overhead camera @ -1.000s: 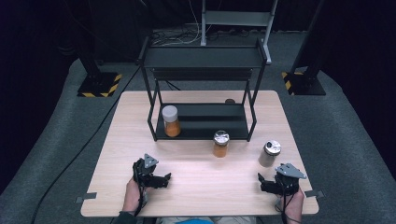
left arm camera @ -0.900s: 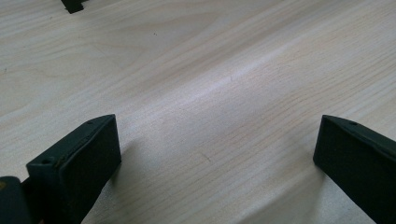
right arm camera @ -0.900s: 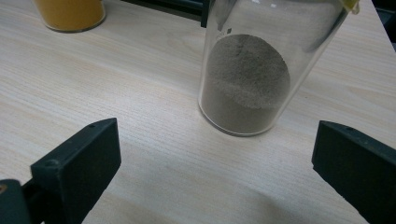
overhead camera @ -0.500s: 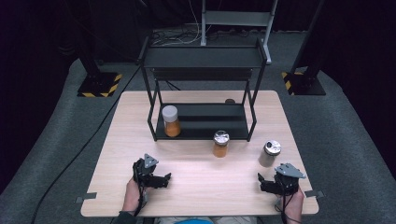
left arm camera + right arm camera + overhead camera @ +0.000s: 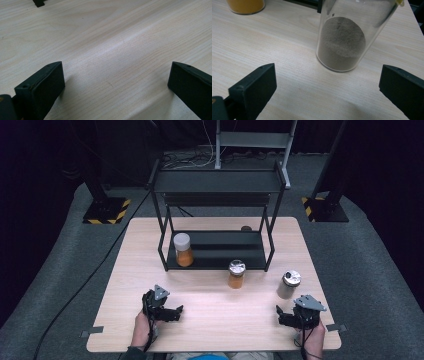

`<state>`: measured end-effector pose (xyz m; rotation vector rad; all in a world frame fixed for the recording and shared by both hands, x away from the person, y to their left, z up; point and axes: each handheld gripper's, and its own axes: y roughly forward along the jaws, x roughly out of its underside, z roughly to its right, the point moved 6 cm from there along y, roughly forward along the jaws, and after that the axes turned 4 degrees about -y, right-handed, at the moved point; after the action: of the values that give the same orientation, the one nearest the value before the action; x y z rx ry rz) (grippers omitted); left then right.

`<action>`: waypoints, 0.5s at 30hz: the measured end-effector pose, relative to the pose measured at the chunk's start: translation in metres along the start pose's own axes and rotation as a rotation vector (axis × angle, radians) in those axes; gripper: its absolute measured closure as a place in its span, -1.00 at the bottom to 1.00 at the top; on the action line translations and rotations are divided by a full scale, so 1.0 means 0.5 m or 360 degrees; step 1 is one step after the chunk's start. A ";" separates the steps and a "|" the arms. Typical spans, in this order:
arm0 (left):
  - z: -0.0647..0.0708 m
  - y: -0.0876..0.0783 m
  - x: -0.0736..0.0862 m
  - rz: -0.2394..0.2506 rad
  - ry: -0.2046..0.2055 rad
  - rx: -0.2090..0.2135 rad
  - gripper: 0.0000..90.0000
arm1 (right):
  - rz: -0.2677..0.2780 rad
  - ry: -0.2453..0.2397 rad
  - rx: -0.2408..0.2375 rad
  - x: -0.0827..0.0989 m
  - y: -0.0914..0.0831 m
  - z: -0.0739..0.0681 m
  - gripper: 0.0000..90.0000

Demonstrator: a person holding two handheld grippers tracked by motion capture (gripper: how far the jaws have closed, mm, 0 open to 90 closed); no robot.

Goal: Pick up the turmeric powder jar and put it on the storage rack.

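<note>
On a pale wooden table (image 5: 210, 320), a person seated at the near edge holds a two-jaw gripper in each hand, both resting low on the wood. At the left, the left gripper (image 5: 174, 312) lies near the front edge, its jaws spread wide over bare tabletop, holding nothing; the left gripper view shows plain wood grain between them. Farther back, a black two-tier rack (image 5: 217, 215) stands on the table, with a white-capped jar of orange powder (image 5: 183, 249) upright at the left end of its lower shelf. Just in front of the rack, near its right half, a second orange-filled jar (image 5: 236, 274) with a silvery lid stands on the table. To its right, a clear jar of grey powder (image 5: 288, 284) stands upright on the wood, free of both grippers. At the far right, the right gripper (image 5: 285, 315) sits near the front corner, its jaws gaping and empty, pointing toward the grey-powder jar close ahead in the right gripper view.
</note>
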<state>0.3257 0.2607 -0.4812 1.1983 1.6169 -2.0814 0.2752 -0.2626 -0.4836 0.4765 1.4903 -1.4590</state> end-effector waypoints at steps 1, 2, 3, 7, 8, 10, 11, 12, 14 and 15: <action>0.000 0.000 -0.001 0.0000 0.0001 -0.0001 -0.99 | -0.0007 -0.0006 -0.0006 -0.001 0.001 0.000 -0.99; -0.001 0.001 0.000 -0.0003 -0.0005 0.0006 -0.99 | -0.0012 -0.0012 -0.0005 -0.002 0.001 -0.001 -0.99; 0.000 0.000 0.000 -0.0001 -0.0001 0.0002 -1.00 | -0.0021 -0.0016 -0.0010 -0.003 0.002 -0.001 -0.99; -0.001 0.000 0.000 -0.0002 -0.0005 0.0004 -1.00 | -0.0039 -0.0033 -0.0002 -0.006 0.004 -0.004 -0.99; 0.000 0.000 0.000 0.0000 -0.0003 0.0002 -0.99 | -0.0043 -0.0031 0.0000 -0.006 0.004 -0.004 -0.99; 0.001 0.000 0.001 0.0002 0.0003 -0.0003 -0.99 | -0.0045 -0.0032 0.0003 -0.006 0.004 -0.004 -0.99; 0.001 0.000 0.001 0.0003 0.0004 -0.0004 -0.99 | -0.0049 -0.0035 0.0003 -0.007 0.005 -0.005 -0.99; 0.001 0.000 0.001 0.0003 0.0004 -0.0004 -0.99 | -0.0051 -0.0038 0.0007 -0.008 0.005 -0.006 -0.99; 0.000 0.000 0.000 0.0001 -0.0001 0.0001 -0.99 | -0.0061 -0.0049 0.0006 -0.009 0.006 -0.007 -1.00; -0.001 0.000 0.000 -0.0003 -0.0003 0.0003 -0.99 | -0.0062 -0.0052 0.0007 -0.009 0.006 -0.008 -1.00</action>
<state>0.3260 0.2611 -0.4811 1.1954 1.6162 -2.0852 0.2784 -0.2567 -0.4821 0.4262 1.4780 -1.4943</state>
